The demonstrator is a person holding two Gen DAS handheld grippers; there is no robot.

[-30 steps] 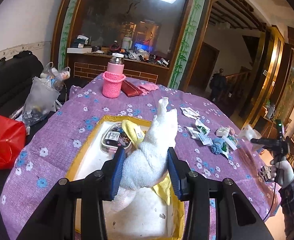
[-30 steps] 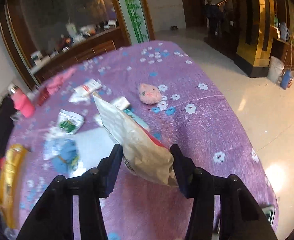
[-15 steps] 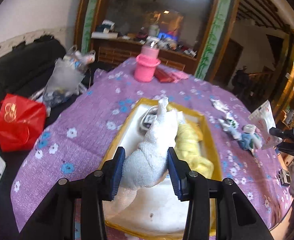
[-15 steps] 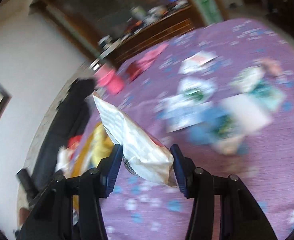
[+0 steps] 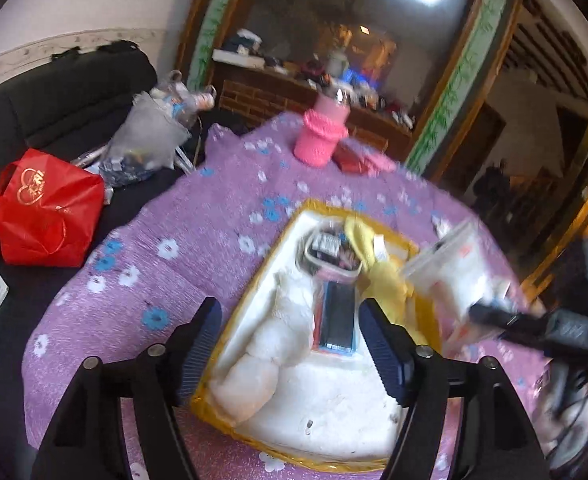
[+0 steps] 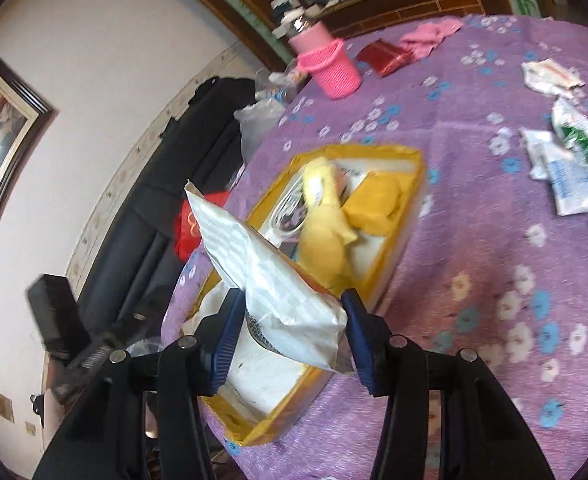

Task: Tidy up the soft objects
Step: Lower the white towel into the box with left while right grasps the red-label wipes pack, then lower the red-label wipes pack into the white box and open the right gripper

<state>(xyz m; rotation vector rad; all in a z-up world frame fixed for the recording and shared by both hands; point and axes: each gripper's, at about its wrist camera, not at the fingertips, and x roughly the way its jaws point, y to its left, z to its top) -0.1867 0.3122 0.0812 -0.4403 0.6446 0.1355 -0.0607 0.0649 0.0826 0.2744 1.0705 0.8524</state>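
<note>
Left gripper (image 5: 288, 346) is opening, white fluffy towel (image 5: 278, 332) loose in yellow-rimmed box (image 5: 254, 284); right gripper (image 6: 288, 336) clamps crinkly white packet (image 6: 270, 276) — next: lower it in w/ the rest.

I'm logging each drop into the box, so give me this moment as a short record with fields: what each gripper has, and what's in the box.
left gripper: jaws opening, pads clear of the white plush toy
right gripper: shut on a white packet, over the box
box: yellow-rimmed, on the purple floral tablecloth
box contents: white plush toy, yellow cloth
</note>
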